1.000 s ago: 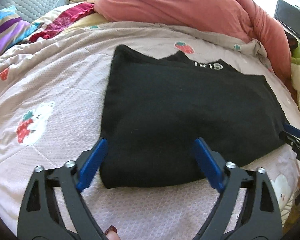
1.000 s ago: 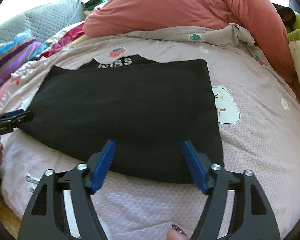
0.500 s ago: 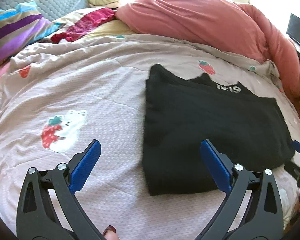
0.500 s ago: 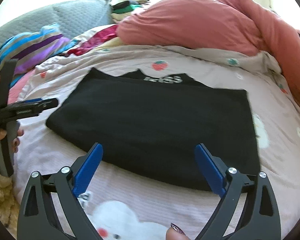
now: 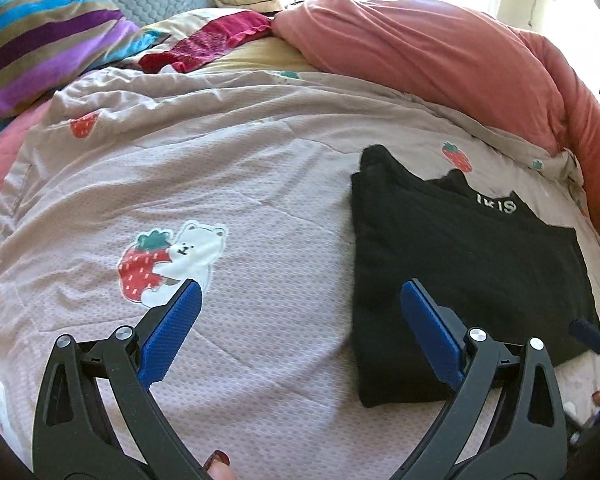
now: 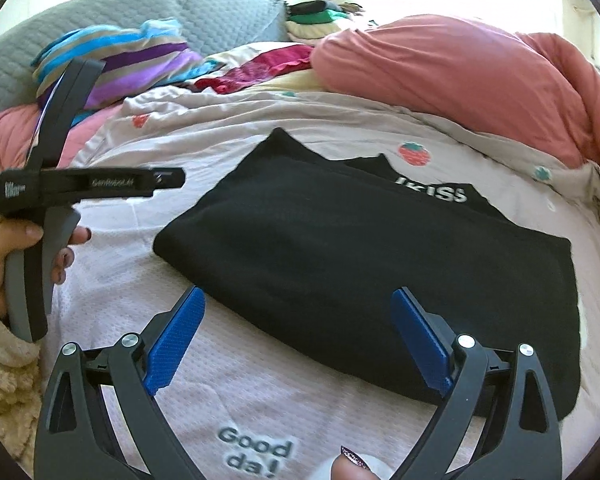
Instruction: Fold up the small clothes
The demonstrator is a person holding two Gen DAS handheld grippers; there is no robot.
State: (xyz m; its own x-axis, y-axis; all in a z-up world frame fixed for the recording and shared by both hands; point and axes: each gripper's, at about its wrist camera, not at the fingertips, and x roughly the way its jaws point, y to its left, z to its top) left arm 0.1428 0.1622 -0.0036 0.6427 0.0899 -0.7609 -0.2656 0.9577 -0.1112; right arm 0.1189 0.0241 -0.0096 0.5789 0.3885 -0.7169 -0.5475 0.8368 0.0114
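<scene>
A black garment (image 5: 460, 280) with white lettering at its far edge lies folded flat on the bed quilt (image 5: 240, 184). It also shows in the right wrist view (image 6: 360, 264). My left gripper (image 5: 300, 320) is open and empty, held left of the garment's near left corner. My right gripper (image 6: 300, 320) is open and empty, just in front of the garment's near edge. The left gripper also shows side-on at the left of the right wrist view (image 6: 168, 178), held in a hand.
A pink duvet (image 5: 440, 60) is heaped along the far side. A striped pillow (image 5: 40, 52) and red cloth (image 5: 208, 44) lie at the far left. A stack of folded clothes (image 6: 320, 20) sits at the back. The quilt carries strawberry and bear prints (image 5: 168, 264).
Both grippers have pulled back from the garment and opened wider. The left one swung left, so the garment now sits at the right of its view.
</scene>
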